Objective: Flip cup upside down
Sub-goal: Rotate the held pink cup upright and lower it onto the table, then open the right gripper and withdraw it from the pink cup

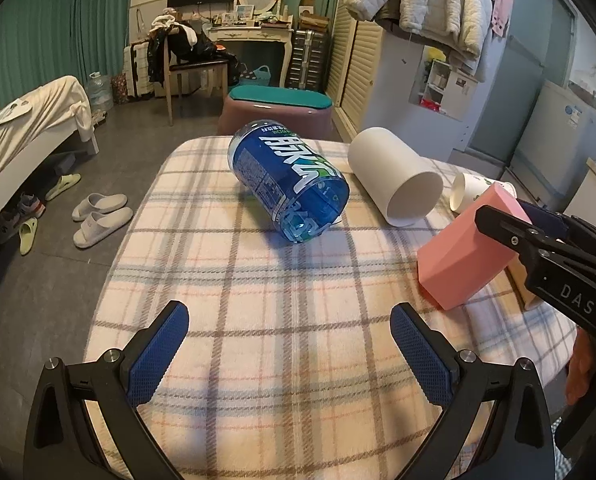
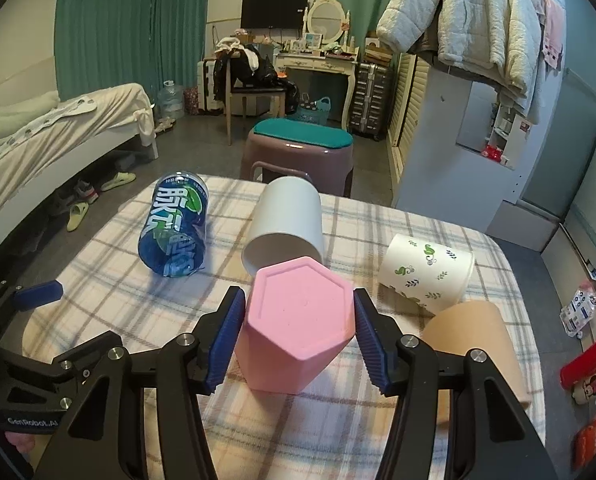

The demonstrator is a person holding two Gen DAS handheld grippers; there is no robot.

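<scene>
Right tool [image 2: 300,336] is clamped on the pink hexagonal cup [image 2: 298,320], blue ribbed pads pressed against two opposite sides, dead centre in the lower half of the right wrist view. The cup's flat base faces the camera and it leans over, its lower end down at the plaid worktop [image 2: 109,292]. From the left wrist view the same pink cup [image 1: 464,254] sits at the right of the frame, tilted, with the right tool [image 1: 514,224] closing in on it from the right edge.

Left tool [image 1: 289,354] hovers low over the cloth at the bottom of its own frame, pads spread wide, nothing between them. In the right wrist view only one of its blue pads pokes in at the left edge.

Around the cup: a blue labelled cup [image 1: 287,180] lies on its side at centre frame in the left view, white lettering along it. Just right of it a plain white cup [image 1: 394,176] lies on its side too, mouth toward the camera. In the right wrist view that white cup [image 2: 285,224] lies directly behind the pink one. To the right there, a white paper cup with green leaf print [image 2: 428,270] lies tipped over, and a tan cup [image 2: 478,344] lies near it at the lower right, partly hidden behind the right tool's finger.
</scene>
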